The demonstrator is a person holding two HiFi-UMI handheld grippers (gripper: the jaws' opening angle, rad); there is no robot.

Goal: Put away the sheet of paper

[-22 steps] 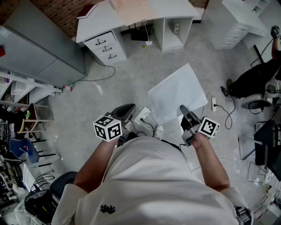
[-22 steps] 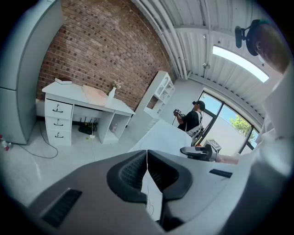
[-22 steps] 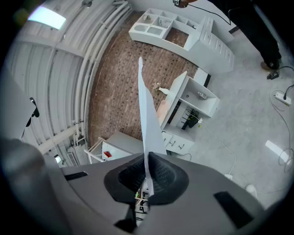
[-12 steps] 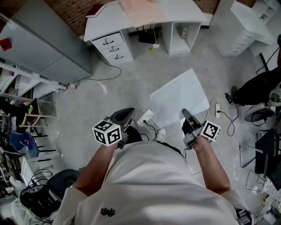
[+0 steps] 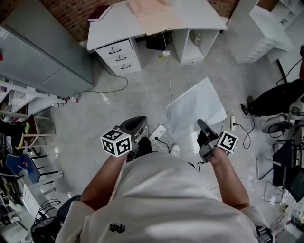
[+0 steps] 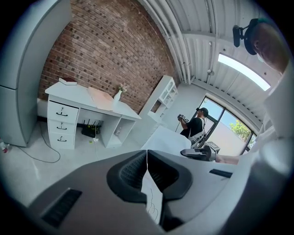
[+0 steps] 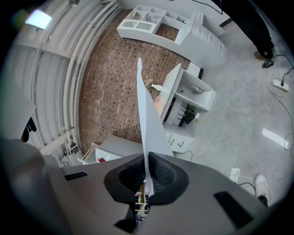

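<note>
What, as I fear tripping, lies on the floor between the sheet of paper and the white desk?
A thin cable, running from the desk toward the sheet of paper across the grey floor; the head view shows it.

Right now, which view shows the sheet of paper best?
Head view: nearly the whole sheet of paper shows. The right gripper view has it edge-on between its jaws; the left gripper view catches only part.

Grey concrete floor [image 5: 137, 95] carries a white desk [image 5: 118, 52] with drawers. Its tabletop [image 5: 199, 14] holds a pinkish sheet [image 5: 154, 16] and a dark red item [image 5: 99, 12] at the left end. On the floor: a white power strip [image 5: 158, 134], a cable [image 5: 169, 80] running up to the desk, and a second strip [image 5: 232, 123] further right.
</note>
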